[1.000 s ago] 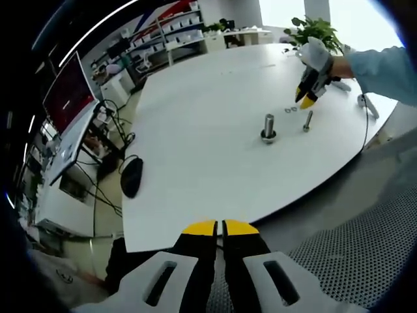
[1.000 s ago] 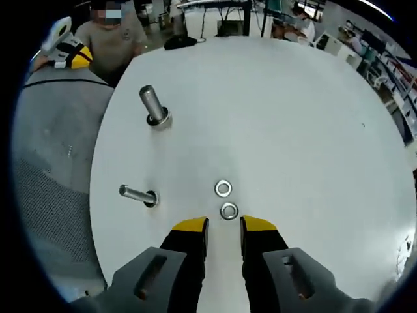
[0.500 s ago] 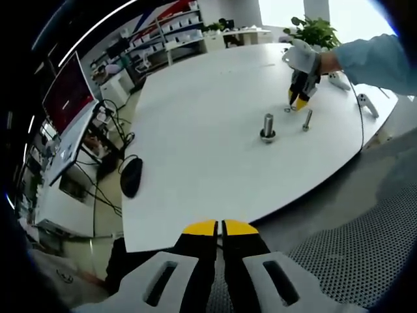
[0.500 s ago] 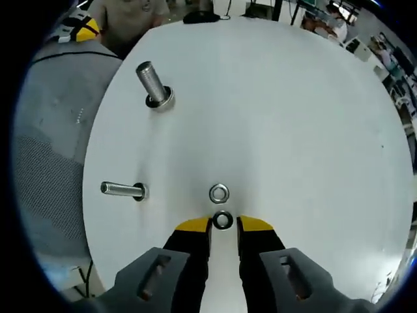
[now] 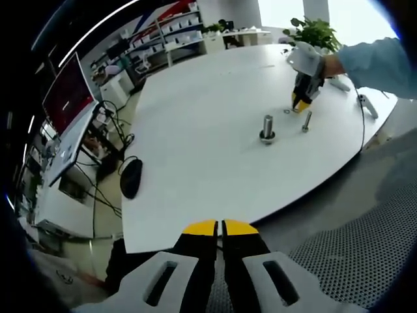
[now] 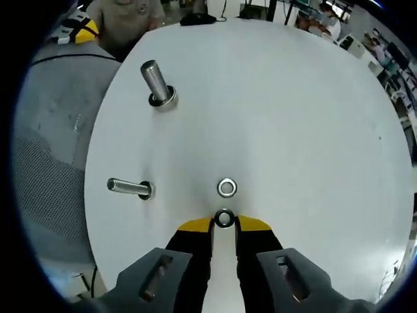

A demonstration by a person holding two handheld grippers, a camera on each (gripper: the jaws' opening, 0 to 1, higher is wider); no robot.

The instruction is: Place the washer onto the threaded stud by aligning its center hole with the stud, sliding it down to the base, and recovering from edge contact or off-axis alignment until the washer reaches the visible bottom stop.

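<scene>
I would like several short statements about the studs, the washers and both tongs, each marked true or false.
1. Two threaded metal studs stand on the round white table. True.
2. A second flat metal washer lies loose on the table. True.
3. The right tongs hover high above the table. False: their yellow tips flank the nearer small metal washer on the table.
4. A washer already sits halfway down the larger stud. False: its shaft is bare.
5. The left tongs grip a washer. False: they hold nothing, off the table's edge.
</scene>
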